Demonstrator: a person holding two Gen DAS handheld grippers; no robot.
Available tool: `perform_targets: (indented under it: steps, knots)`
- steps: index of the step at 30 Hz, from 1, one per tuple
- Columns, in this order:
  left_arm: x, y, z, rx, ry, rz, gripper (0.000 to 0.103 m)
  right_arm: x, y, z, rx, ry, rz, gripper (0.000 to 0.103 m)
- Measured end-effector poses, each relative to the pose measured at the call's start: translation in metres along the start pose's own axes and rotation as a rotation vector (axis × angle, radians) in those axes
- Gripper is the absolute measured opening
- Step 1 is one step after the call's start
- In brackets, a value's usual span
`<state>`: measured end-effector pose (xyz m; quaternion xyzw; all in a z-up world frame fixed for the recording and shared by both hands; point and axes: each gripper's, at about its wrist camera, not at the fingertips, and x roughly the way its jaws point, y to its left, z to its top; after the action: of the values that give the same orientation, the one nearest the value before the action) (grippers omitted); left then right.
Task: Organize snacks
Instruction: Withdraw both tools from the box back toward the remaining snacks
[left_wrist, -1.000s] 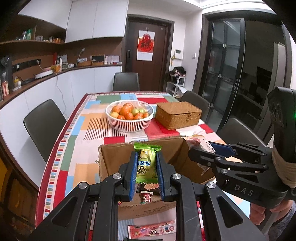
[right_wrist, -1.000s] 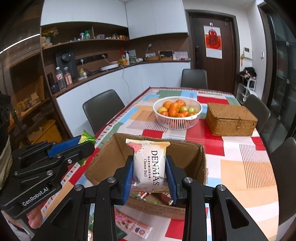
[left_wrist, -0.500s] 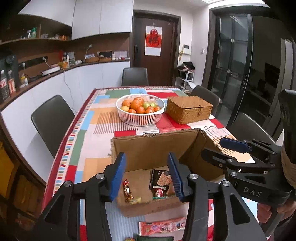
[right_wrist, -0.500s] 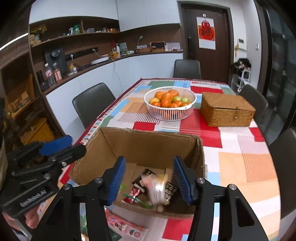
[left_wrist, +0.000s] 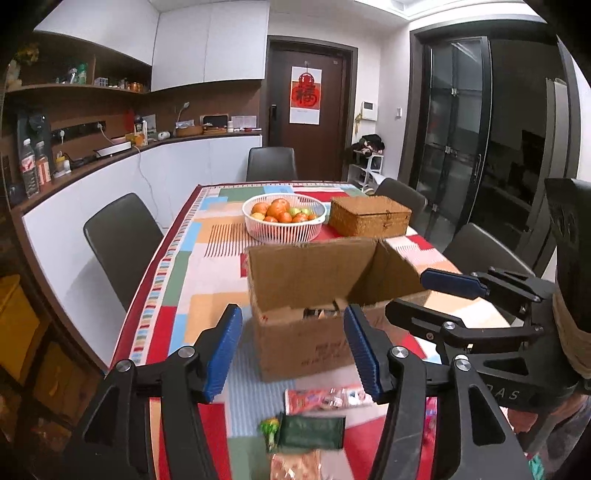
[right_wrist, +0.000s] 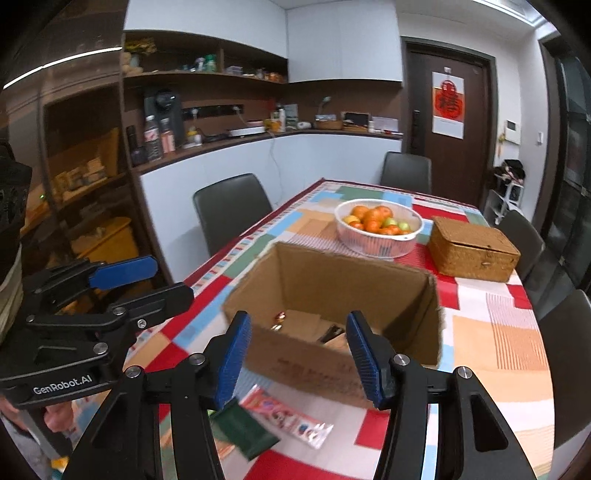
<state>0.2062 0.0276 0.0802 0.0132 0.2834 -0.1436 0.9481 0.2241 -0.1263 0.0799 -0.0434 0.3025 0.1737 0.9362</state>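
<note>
An open cardboard box (left_wrist: 317, 291) (right_wrist: 332, 295) stands on the patchwork table with snack packets inside. My left gripper (left_wrist: 291, 350) is open and empty, just in front of the box. My right gripper (right_wrist: 299, 356) is open and empty, also in front of the box; it shows at the right of the left wrist view (left_wrist: 436, 295). On the table between the grippers and the box lie a red-pink snack packet (left_wrist: 325, 397) (right_wrist: 288, 415), a dark green packet (left_wrist: 310, 432) (right_wrist: 243, 432) and an orange packet (left_wrist: 295, 467).
A white basket of oranges (left_wrist: 284, 218) (right_wrist: 378, 225) and a wicker box (left_wrist: 369, 220) (right_wrist: 472, 253) sit behind the cardboard box. Dark chairs (left_wrist: 122, 240) ring the table. The table's left edge (left_wrist: 147, 295) runs close by.
Both grippers opened and dropped their packets, the green one and the white cheese-ball one, into the box. Both have since pulled back and lower, in front of the box.
</note>
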Motion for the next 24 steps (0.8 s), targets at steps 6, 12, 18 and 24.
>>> perform_targets:
  steps: [6, 12, 18, 24]
  knots:
    - [-0.017, 0.006, -0.031, 0.024, 0.041, 0.046, 0.058, -0.007, 0.024, -0.02, -0.065, 0.019, 0.014, 0.054]
    - [-0.02, 0.008, -0.057, 0.013, 0.09, 0.05, 0.058, -0.007, 0.044, -0.041, -0.102, 0.065, 0.048, 0.054]
    - [-0.019, 0.007, -0.084, 0.014, 0.157, 0.032, 0.058, -0.002, 0.056, -0.065, -0.114, 0.143, 0.096, 0.054]
    - [-0.012, 0.009, -0.111, 0.009, 0.241, 0.013, 0.058, 0.011, 0.065, -0.098, -0.113, 0.27, 0.151, 0.054]
